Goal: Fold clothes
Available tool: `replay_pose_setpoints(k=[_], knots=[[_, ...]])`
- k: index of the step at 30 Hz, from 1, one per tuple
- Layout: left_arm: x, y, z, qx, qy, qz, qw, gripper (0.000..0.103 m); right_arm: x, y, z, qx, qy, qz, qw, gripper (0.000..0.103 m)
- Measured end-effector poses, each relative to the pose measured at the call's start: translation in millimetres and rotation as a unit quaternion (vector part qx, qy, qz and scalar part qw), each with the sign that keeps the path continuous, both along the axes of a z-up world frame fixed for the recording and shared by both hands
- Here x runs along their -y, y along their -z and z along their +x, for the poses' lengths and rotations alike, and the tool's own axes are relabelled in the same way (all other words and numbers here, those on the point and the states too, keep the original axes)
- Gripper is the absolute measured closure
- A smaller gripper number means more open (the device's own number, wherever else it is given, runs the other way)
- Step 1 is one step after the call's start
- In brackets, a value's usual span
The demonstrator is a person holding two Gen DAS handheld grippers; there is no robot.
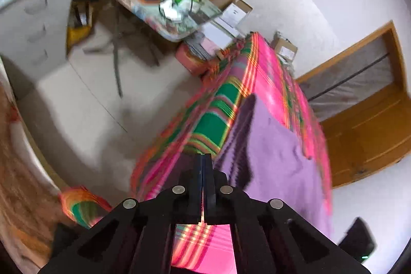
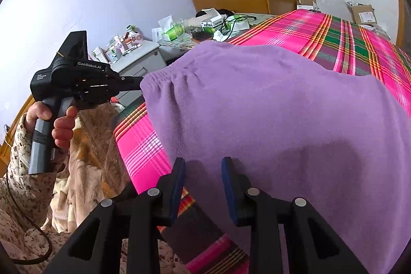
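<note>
- The purple fleece garment (image 2: 269, 107) lay spread on the bed (image 2: 359, 43), over its pink plaid cover, ahead of and partly under both pairs of jaws.
- It looked soft, thick and light, a limp cloth that would drape and bunch rather than hold a shape. Its fuzzy surface would probably grip the pads well.
- The gathered elastic waistband (image 2: 164, 76) seemed the firmest place to take hold; a corner of it would likely carry the rest along.
- The left gripper (image 2: 140, 86) had its jaws pressed together. The right wrist view showed its tip right at the waistband corner, but whether cloth was pinched could not be told.
- The left wrist view (image 1: 203, 161) was blurred; it showed the shut jaws pointing at the garment's dark shaded edge, and nothing visible between them.
- The right gripper (image 2: 203, 166) held its jaws spread, apart from each other, over the near edge of the garment, gripping nothing.
- Only the right wrist view showed the person's hand (image 2: 59, 125) on the left gripper's handle.
</note>
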State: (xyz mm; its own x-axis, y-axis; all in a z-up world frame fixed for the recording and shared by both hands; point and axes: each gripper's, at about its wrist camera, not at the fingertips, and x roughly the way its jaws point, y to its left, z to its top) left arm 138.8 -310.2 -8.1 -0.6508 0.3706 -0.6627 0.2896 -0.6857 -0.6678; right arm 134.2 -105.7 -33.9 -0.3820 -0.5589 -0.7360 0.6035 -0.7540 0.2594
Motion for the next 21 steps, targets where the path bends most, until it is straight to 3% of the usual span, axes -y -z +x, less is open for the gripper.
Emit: replay_pose_setpoints(k=[4, 7, 11, 14, 21], knots=[[-4, -8, 3, 0.002, 0.003, -0.02, 0.9998, 0.098, -1, 0, -1, -0.001, -0.001, -0.001, 1.0, 0.073], [-9, -17, 8, -0.011, 0.02, -0.009, 0.9997, 0.084, -1, 0, -1, 0.0, 0.0, -0.003, 1.0, 0.073], [-23, -24, 10, -0.013, 0.049, 0.008, 0.9987, 0.079, -1, 0, -1, 0.0, 0.001, -0.005, 1.0, 0.073], [-33, -23, 9, -0.001, 0.066, 0.015, 0.9977, 0.062, 0, 0, -1, 0.0, 0.001, -0.006, 1.0, 0.073], [-36, -5, -7, 0.038, 0.048, 0.052, 0.9968, 0.061, -2, 0, -1, 0.001, 0.002, -0.011, 1.0, 0.073]])
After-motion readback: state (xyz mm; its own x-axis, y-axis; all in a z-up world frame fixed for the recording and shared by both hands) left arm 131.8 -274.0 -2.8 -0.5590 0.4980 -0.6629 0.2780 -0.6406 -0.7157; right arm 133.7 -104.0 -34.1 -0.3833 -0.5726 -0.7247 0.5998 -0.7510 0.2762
